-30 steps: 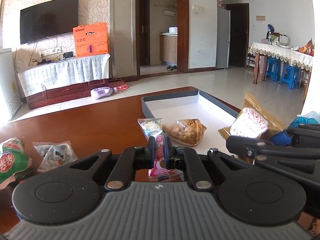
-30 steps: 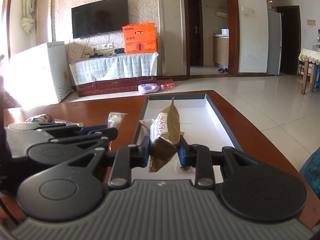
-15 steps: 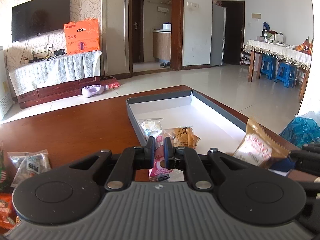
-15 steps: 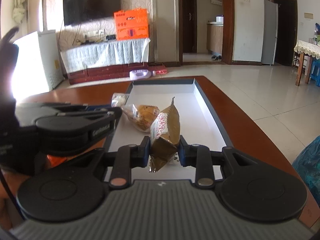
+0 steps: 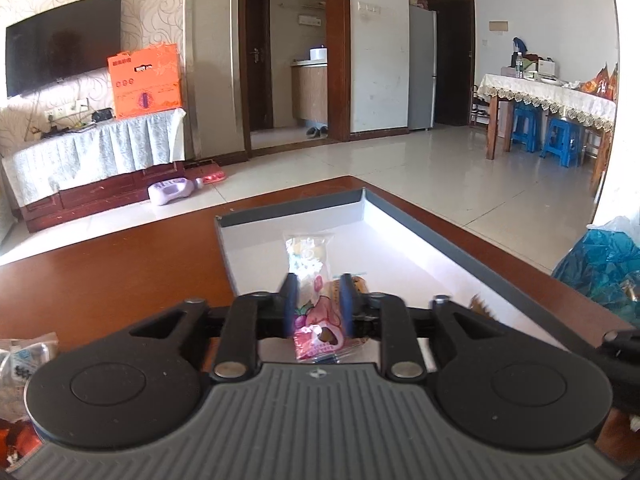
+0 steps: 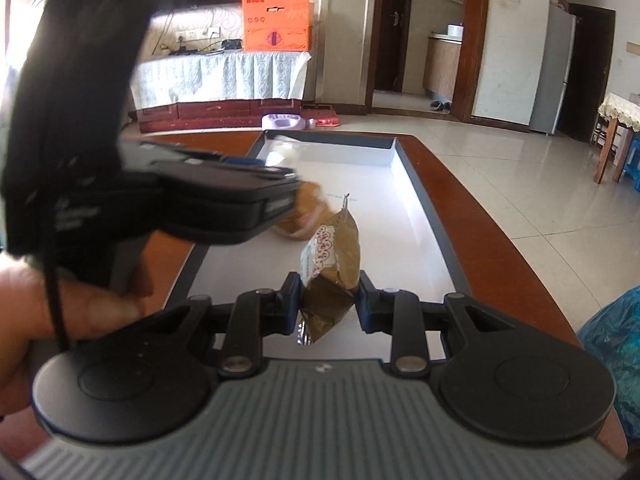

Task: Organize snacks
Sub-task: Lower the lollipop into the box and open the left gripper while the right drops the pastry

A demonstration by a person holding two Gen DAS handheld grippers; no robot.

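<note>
My left gripper (image 5: 317,304) hovers over the near end of the white, grey-rimmed tray (image 5: 420,232). Its jaws are opening, and a pink and clear snack packet (image 5: 316,320) stands loosely between them. Just behind its right pad peeks a brown pastry packet (image 5: 360,282). My right gripper (image 6: 326,300) is shut on a brown-gold packet (image 6: 334,256) with a white and red label, held upright above the tray floor (image 6: 400,240). In the right wrist view a hand (image 6: 80,320) holds the left tool, whose black body half hides the pastry packet (image 6: 300,220).
Loose snack packets (image 5: 24,360) lie on the brown wooden table (image 5: 120,280) to the left of the tray. A blue plastic bag (image 5: 600,256) sits past the table's right edge. A clear packet (image 6: 282,146) lies in the tray's far left corner.
My left gripper has carried the pink packet rightward from the table to over the tray, and its jaws have parted. The right gripper still grips the brown-gold packet, almost in place.
</note>
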